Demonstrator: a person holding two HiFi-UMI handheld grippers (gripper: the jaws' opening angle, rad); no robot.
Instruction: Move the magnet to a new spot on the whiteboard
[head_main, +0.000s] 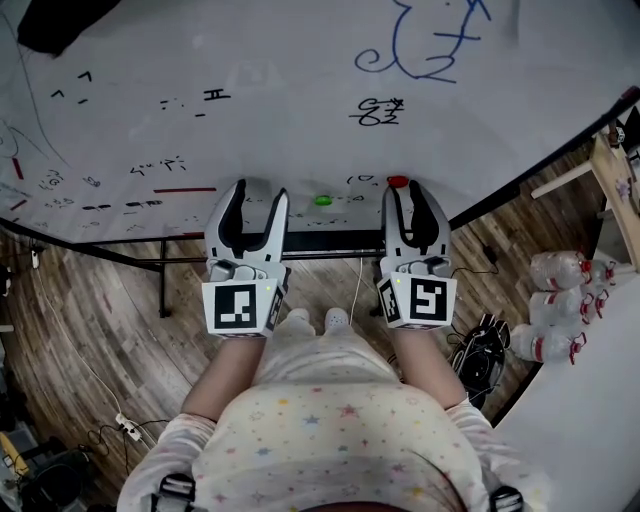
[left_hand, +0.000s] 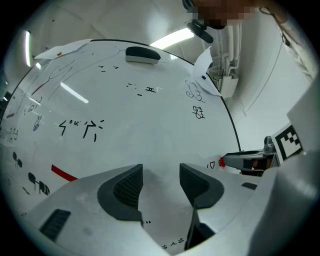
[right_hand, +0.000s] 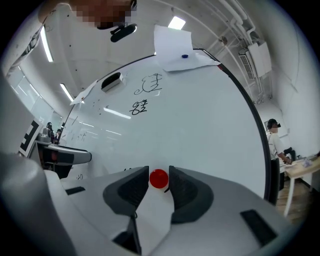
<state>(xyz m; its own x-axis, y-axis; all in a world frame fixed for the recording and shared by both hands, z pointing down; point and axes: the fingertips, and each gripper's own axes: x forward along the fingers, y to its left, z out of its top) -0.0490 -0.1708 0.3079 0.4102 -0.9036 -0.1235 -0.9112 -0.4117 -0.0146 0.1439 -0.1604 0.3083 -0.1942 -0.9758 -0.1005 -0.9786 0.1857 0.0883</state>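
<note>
Right gripper (head_main: 412, 192) | held out at whiteboard (head_main: 300, 100), clamped on red magnet (right_hand: 159, 178) | left gripper (left_hand: 161, 172) alongside, jaws apart

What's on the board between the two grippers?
A green magnet, in the head view, between the left gripper and the right gripper gripping the red magnet.

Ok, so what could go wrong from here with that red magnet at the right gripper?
1. The red magnet is pinched only at the very tips of the right gripper, so it may slip out and drop when pulled off the whiteboard.
2. Dragging it instead of lifting could smear the marker writing.
3. The green magnet sits close by; moving that way might knock it.
</note>
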